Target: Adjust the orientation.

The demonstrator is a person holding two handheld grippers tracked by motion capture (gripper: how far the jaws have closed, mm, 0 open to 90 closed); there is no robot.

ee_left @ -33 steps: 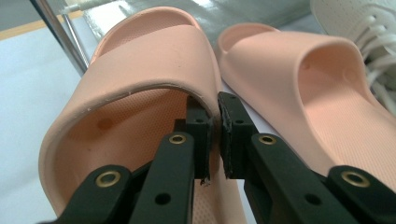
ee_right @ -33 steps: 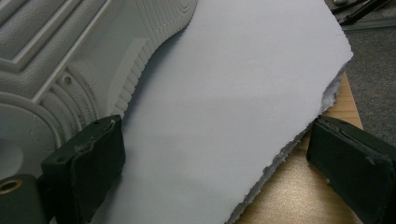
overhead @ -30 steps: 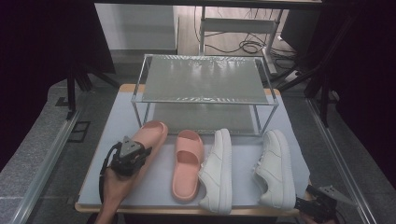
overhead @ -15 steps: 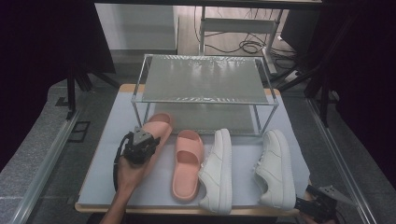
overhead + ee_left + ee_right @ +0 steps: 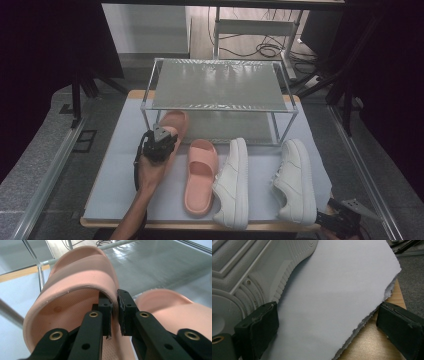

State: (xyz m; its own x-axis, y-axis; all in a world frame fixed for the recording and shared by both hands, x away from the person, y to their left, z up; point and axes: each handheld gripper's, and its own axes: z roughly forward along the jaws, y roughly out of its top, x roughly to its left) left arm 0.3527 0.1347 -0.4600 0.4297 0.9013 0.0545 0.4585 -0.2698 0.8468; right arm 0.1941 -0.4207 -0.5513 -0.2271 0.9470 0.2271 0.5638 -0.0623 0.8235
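Observation:
My left gripper (image 5: 159, 142) (image 5: 114, 315) is shut on the strap edge of a pink slide sandal (image 5: 172, 122) (image 5: 77, 277), whose toe reaches under the front of a two-tier metal shoe rack (image 5: 215, 85). A second pink slide (image 5: 200, 175) (image 5: 175, 305) lies flat just to its right. Two white sneakers (image 5: 234, 182) (image 5: 295, 180) lie on their sides further right. My right gripper (image 5: 342, 220) (image 5: 329, 330) stands open at the table's front right corner, beside the sole of the right sneaker (image 5: 249, 270).
A pale grey mat (image 5: 120, 170) (image 5: 337, 290) covers the wooden table (image 5: 372, 345), with its torn edge at the right corner. Cables (image 5: 260, 50) lie on the floor behind the rack. Dark stands flank the table.
My left gripper has moved forward and slightly right with the pink slide, bringing its toe up to the rack's lower shelf. The right gripper has stayed put.

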